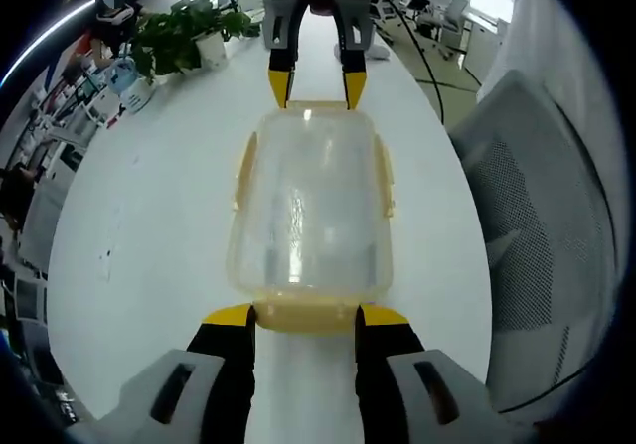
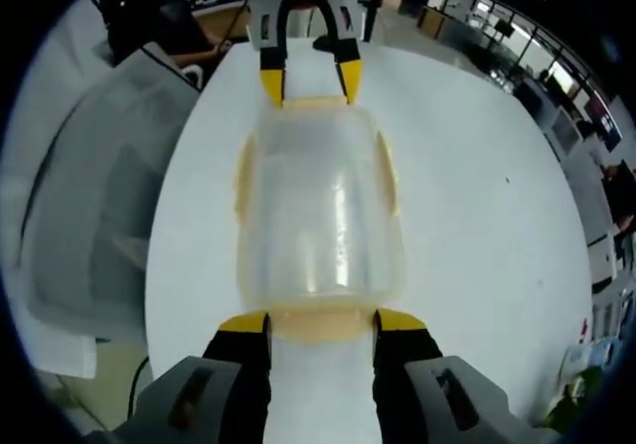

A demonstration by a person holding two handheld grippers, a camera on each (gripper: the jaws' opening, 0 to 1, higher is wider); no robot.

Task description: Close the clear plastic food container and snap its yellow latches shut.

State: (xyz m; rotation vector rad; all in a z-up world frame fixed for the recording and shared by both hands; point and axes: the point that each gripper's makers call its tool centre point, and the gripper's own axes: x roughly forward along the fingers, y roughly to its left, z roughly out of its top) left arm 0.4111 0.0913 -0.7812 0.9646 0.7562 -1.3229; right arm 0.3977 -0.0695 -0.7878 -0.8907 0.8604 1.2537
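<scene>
I see the clear container (image 1: 310,206) on the white table (image 1: 149,216); my left gripper (image 1: 305,314) and right gripper (image 2: 321,320) stand apart around its opposite end latches.

A long white table (image 1: 139,225) runs away through the left gripper view. A potted green plant (image 1: 184,32) stands at its far left end, cluttered shelving (image 1: 70,96) beyond it. A grey mesh office chair (image 1: 542,235) sits alongside; black cables (image 1: 422,52), seemingly, trail across the floor.
</scene>
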